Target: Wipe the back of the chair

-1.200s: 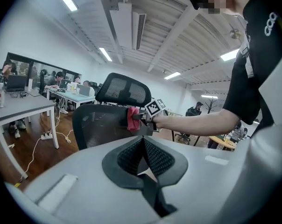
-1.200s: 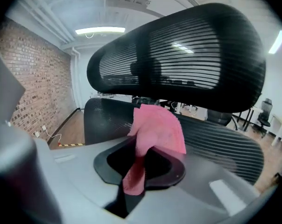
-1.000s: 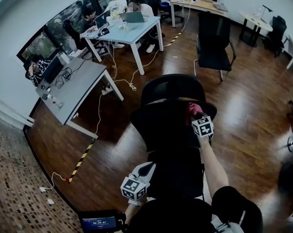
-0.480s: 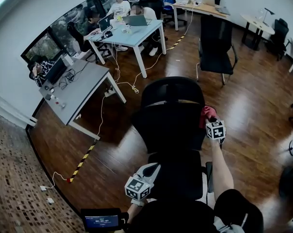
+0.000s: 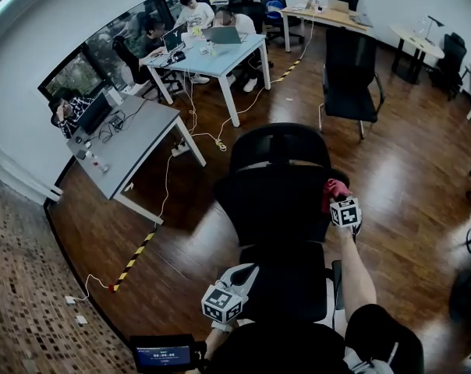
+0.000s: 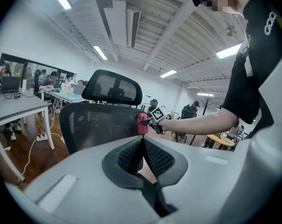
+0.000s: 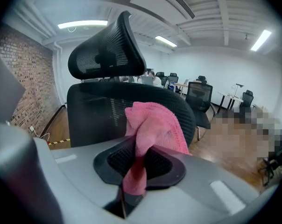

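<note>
At the far left a grey desk (image 5: pixel 138 142) stands by the wall with a person seated behind it. A strip of black-and-yellow tape (image 5: pixel 132 257) lies on the wooden floor (image 5: pixel 407 170) near the desk's corner. Further back, a pale blue table (image 5: pixel 220 49) has people with laptops round it.

The left gripper (image 5: pixel 239 275) is held low on the person's side of the chair (image 5: pixel 274 201), just beside the left edge of the seat (image 5: pixel 290 283). In its own view the left gripper (image 6: pixel 143 141) has its jaws pressed together with nothing between them, and it points toward the mesh back (image 6: pixel 101 125).

The chair is black and stands in the middle of the room, with its headrest (image 5: pixel 278 145) above the broad back (image 5: pixel 270 197).

At the right edge of the back, near its top, is the pink cloth (image 5: pixel 334 188), held by the right gripper (image 5: pixel 335 197) at the end of the person's outstretched arm. From the left gripper's side the cloth (image 6: pixel 141 123) sits right against the rim of the back and seems to touch it. In its own view the right gripper (image 7: pixel 140 160) is clamped on the cloth (image 7: pixel 155 127), which bunches up above the jaws in front of the dark mesh (image 7: pixel 99 113), and a tail hangs down between them.

Further right and well apart, a second black chair (image 5: pixel 350 72) stands alone on the floor
</note>
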`<move>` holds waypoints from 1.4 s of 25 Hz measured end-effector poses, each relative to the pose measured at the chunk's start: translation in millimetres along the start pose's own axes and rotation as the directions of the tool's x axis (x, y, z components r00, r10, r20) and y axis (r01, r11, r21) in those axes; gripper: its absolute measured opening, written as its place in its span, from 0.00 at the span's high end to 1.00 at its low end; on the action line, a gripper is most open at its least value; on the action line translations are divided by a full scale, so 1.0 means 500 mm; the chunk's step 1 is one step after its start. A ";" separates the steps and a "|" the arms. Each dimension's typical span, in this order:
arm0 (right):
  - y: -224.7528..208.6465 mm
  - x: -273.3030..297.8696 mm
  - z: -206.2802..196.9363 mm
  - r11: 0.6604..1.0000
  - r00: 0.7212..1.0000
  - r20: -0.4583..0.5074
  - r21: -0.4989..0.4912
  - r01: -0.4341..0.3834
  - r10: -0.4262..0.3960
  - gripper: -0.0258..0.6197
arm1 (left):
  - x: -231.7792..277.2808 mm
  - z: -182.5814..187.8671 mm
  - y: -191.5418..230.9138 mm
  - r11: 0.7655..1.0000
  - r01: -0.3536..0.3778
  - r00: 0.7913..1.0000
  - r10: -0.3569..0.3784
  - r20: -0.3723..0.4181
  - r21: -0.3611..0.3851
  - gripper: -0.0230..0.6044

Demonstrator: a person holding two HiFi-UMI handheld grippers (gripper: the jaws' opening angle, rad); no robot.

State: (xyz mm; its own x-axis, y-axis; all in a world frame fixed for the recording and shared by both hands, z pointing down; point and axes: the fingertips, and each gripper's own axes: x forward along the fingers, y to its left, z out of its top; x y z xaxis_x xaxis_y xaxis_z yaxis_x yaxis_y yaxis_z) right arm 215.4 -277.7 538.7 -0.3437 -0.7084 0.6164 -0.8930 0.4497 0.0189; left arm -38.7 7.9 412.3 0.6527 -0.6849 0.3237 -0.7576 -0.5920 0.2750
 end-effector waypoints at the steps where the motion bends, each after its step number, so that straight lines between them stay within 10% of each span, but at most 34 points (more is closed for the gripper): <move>1: 0.003 0.004 -0.014 1.000 1.000 -0.015 0.003 -0.002 0.002 0.89 | -0.003 0.000 0.000 1.000 -0.002 1.000 0.002 -0.001 -0.001 0.98; 14: 0.111 0.065 -0.047 0.999 0.996 -0.079 -0.009 -0.049 0.048 0.89 | -0.056 -0.017 0.031 0.999 -0.036 0.999 0.036 0.003 -0.021 0.98; 35: 0.652 0.202 0.081 0.898 0.925 -0.112 -0.225 -0.379 0.363 0.89 | -0.127 -0.025 0.143 0.996 -0.072 0.997 0.072 0.015 -0.043 0.98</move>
State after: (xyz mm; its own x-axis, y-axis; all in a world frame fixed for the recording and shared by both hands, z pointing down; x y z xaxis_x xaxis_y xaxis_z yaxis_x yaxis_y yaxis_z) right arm -122.4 -224.8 575.4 -0.6093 -0.4316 0.6652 -0.6060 0.7945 -0.0395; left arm -134.5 14.4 422.4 0.5962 -0.7325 0.3287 -0.8018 -0.5225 0.2899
